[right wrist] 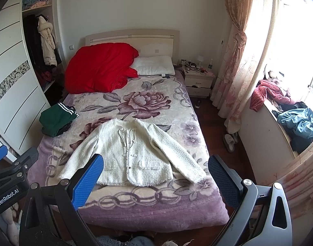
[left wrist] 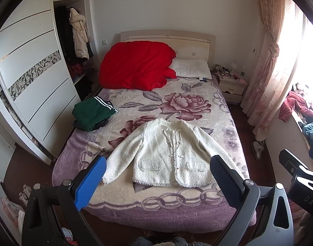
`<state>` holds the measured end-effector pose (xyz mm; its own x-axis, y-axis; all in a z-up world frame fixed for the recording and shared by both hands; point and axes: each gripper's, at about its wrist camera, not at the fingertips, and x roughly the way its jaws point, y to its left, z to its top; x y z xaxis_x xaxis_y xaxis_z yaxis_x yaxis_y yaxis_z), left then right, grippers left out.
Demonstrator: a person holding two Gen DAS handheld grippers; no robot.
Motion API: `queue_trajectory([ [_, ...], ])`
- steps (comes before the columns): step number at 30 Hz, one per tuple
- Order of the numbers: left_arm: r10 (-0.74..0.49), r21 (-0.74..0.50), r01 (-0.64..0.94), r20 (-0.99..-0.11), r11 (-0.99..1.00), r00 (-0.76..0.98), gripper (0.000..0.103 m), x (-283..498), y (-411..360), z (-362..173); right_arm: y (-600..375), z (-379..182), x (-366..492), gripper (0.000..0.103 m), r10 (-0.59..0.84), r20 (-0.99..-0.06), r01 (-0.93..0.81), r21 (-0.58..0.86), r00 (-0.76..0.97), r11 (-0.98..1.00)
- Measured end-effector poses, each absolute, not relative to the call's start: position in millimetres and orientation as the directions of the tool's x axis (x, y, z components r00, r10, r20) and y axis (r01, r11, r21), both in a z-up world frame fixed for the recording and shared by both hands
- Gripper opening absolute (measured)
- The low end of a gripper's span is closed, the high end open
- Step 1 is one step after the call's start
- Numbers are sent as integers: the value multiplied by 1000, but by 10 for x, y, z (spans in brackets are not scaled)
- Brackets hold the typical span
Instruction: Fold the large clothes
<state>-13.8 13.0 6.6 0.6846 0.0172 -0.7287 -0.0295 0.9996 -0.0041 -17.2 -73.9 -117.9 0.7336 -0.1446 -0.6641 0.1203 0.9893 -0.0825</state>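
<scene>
In the left wrist view, the left gripper is hanging wide apart and empty at the bottom, the white jacket lying flat at centre on the bed. Upper left, the wardrobe is holding hanging coats.

In the right wrist view, the right gripper is gaping wide, gripping nothing; the white jacket is lying at centre, folded green clothes sitting at left.

Your left gripper hangs spread wide, gripping nothing. Between its jaws, well beyond them, the white jacket lies flat on the floral blanket. Beyond the left jaw sits a folded green garment.
</scene>
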Motion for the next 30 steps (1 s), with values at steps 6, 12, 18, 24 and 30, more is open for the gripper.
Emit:
queue_trajectory([
  [6, 15, -7, -29, -730, 1000, 684, 103, -156, 129, 52, -752, -1203, -191, 103, -143, -664, 119, -81, 734, 990],
  [12, 15, -5, -28, -729, 1000, 684, 103, -158, 125, 47, -728, -1196, -200, 103, -143, -664, 121, -80, 734, 989],
  [18, 10, -5, -19, -732, 1000, 682, 103, -172, 124, 19, -741, -1212, -213, 103, -141, -665, 119, -78, 733, 990],
  [24, 8, -2, -14, -730, 1000, 683, 103, -168, 107, 26, -692, -1183, -242, 103, -141, -669, 123, -74, 730, 990],
  [30, 8, -2, -15, -730, 1000, 683, 103, -146, 76, 49, -703, -1204, -232, 103, -143, -668, 125, -75, 730, 989],
])
